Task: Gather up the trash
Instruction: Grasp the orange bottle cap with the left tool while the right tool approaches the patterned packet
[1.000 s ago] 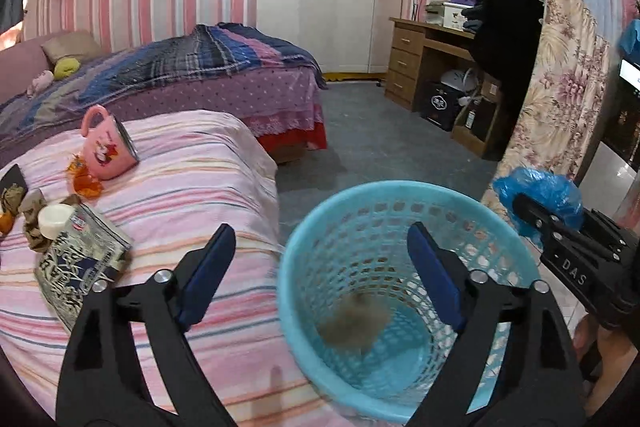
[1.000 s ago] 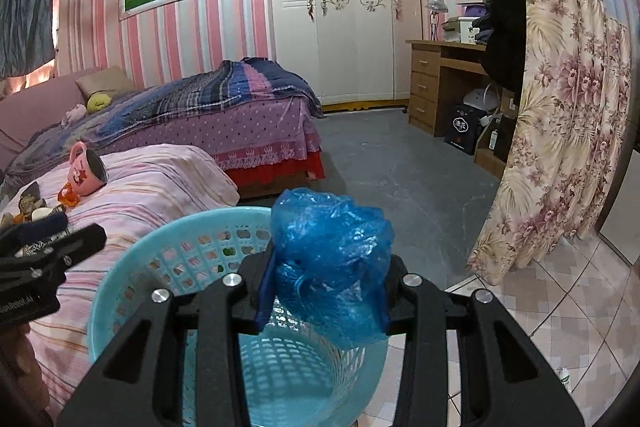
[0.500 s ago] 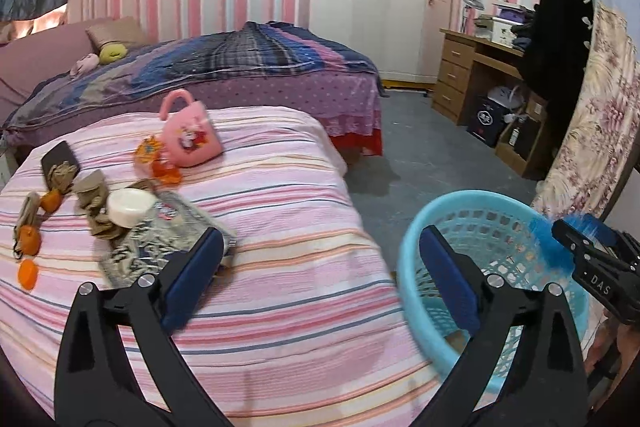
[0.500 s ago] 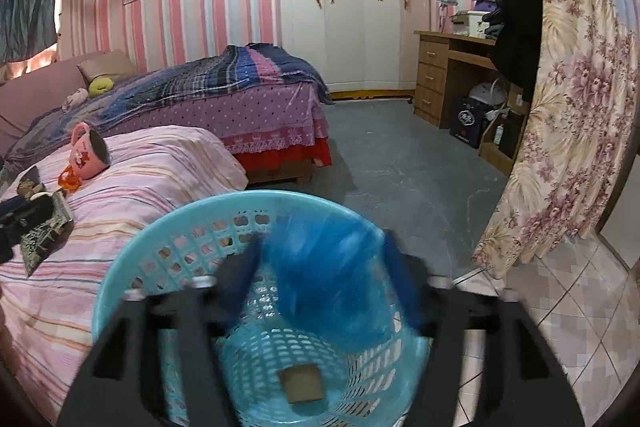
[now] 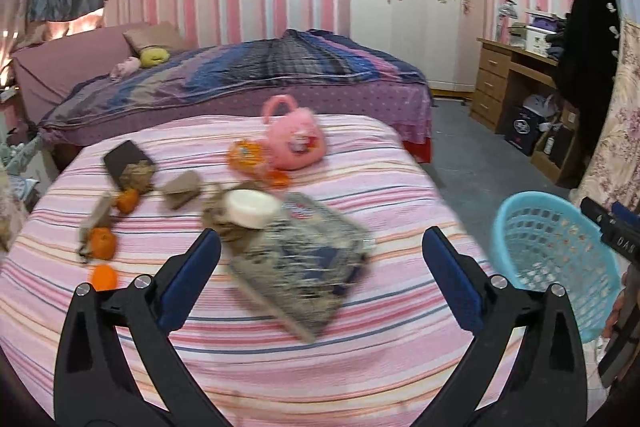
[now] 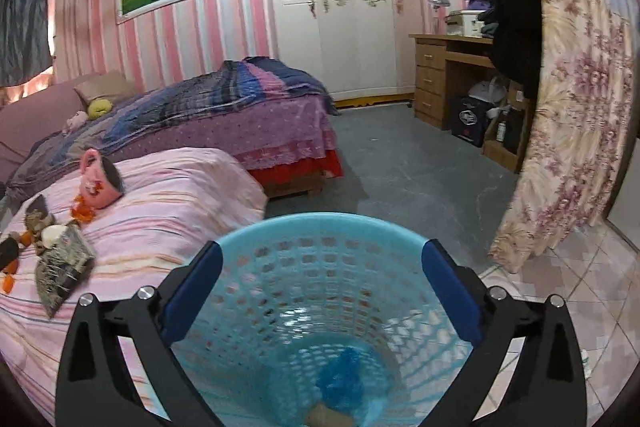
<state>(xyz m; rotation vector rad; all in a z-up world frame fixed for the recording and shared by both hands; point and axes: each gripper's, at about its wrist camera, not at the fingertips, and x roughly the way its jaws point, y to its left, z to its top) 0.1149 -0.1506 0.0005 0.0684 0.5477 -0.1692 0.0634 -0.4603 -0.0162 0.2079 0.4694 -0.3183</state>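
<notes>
My left gripper (image 5: 320, 247) hangs over the pink striped bed (image 5: 360, 355), its jaws opening with nothing between them. Just beyond its fingertips lie a patterned foil bag (image 5: 304, 267) and a white cup (image 5: 252, 209). Crumpled brown paper (image 5: 182, 189), tangerines and peel (image 5: 102, 241) and an orange wrapper (image 5: 248, 155) lie further left. My right gripper (image 6: 322, 255) is above the light blue basket (image 6: 320, 223), jaws opening and empty. A blue plastic bag (image 6: 344, 375) lies at the basket's bottom beside a brown scrap (image 6: 328, 417).
A pink mug (image 5: 294, 143) lies on its side on the striped bed. Behind it is a second bed with a plaid quilt (image 5: 260, 67). A wooden desk (image 6: 444, 75) and a flowered curtain (image 6: 572, 131) border the grey floor (image 6: 412, 171) at the right.
My left gripper swung left from over the basket to over the litter on the bed. My right gripper opened and the blue bag dropped into the basket.
</notes>
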